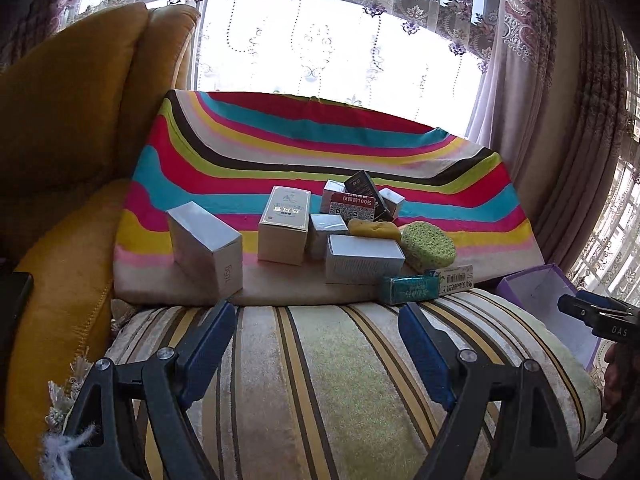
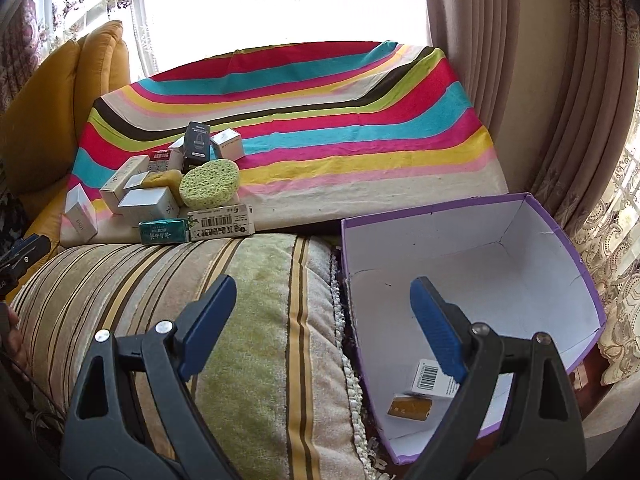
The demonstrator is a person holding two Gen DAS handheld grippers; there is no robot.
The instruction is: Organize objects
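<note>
Several small cartons lie in a heap on a rainbow-striped cloth (image 1: 360, 148): a silver box (image 1: 206, 254), a white upright box (image 1: 285, 226), a flat silver box (image 1: 364, 258), a teal pack (image 1: 408, 289), a green sponge (image 1: 429, 246) and a yellow sponge (image 1: 374, 229). My left gripper (image 1: 318, 346) is open over the striped cushion, short of the heap, nothing between its fingers. My right gripper (image 2: 322, 330) is open above the left wall of a purple box (image 2: 568, 240). Two small packs (image 2: 430, 378) lie inside it. The same heap (image 2: 160, 192) shows far left.
A striped bolster cushion (image 1: 320, 380) lies in front of the cloth. A mustard sofa (image 1: 72, 120) stands at the left. Curtains (image 2: 560, 100) and a bright window close the back and right. A hand (image 1: 618, 372) with the right gripper shows at the right edge.
</note>
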